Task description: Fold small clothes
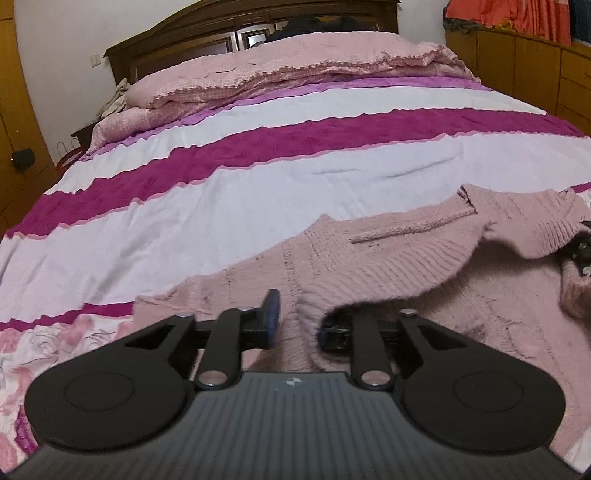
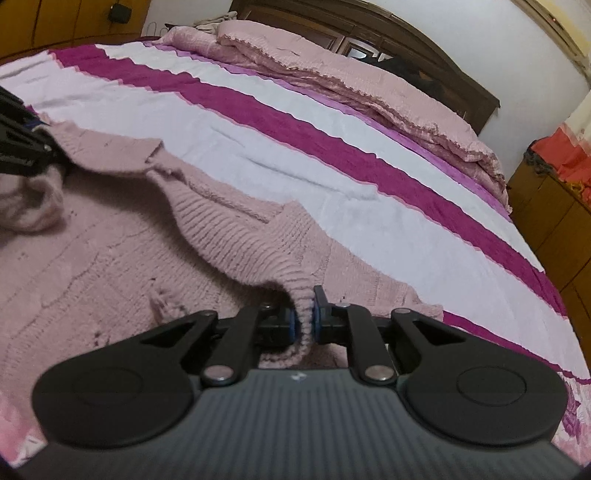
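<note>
Right gripper (image 2: 303,318) up close: its blue-padded fingers are pinched tight on a ribbed fold of the fuzzy pink knitted sweater (image 2: 110,251), lifting that edge off the rest. The left gripper (image 1: 300,325) is spread wide, and sweater fabric drapes between and over its right finger, so that pad is mostly hidden; whether the fingers actually press the knit is hard to say. The sweater sprawls across the near edge of the bed with the pink, white and magenta striped cover (image 1: 221,184), partly cut off by both frames. Further back, a folded pink quilt (image 1: 295,62) lies against the dark wooden headboard (image 1: 207,26), its far side blocked from view.
</note>
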### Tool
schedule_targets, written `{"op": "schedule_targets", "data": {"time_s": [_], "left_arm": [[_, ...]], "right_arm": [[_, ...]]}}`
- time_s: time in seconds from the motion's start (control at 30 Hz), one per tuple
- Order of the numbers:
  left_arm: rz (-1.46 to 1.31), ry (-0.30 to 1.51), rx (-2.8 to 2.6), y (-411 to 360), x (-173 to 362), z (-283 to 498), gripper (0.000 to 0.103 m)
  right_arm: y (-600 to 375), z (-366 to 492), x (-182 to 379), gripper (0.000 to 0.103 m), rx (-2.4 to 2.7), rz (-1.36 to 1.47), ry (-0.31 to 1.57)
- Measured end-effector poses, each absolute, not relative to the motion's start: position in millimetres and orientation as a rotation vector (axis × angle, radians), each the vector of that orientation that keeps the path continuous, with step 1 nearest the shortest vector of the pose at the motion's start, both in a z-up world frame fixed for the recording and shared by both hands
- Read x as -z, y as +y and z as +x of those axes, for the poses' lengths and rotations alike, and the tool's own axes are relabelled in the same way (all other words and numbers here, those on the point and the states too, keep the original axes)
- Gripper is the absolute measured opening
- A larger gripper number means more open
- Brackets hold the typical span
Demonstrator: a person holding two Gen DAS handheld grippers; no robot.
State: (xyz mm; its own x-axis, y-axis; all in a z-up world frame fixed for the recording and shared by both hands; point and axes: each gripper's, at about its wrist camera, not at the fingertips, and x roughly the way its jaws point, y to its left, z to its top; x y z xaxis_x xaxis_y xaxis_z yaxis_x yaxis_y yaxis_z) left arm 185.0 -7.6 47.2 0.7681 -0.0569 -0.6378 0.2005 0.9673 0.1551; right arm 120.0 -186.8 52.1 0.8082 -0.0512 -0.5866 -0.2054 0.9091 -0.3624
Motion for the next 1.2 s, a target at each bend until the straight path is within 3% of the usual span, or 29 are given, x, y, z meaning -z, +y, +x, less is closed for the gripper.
{"op": "schedule_targets", "data": {"time_s": [0.1,0.13,0.23,0.7,1.2], "left_arm": [[0.187,0.686,0.16,0,-60,175,0.04],[0.184,0.686,0.161,1,-63,171,0.045],[0.208,0.678,0.156,4,-71,157,0.052],[0.25,0.651,0.268,-7,-90,97,0.054],[0.428,0.684,0.345,-36,-42,104,0.054]], "right_arm": [[-193,116,-61,0.039,-0.09,-0.402,0.628],[-195,113,-64,0.041,-0.094,-0.395,0.628],[-201,105,-74,0.041,-0.117,-0.374,0.635],[-214,60,-104,0.042,-0.193,-0.306,0.613],[-181,79,-60,0.042,-0.289,-0.436,0.656]]}}
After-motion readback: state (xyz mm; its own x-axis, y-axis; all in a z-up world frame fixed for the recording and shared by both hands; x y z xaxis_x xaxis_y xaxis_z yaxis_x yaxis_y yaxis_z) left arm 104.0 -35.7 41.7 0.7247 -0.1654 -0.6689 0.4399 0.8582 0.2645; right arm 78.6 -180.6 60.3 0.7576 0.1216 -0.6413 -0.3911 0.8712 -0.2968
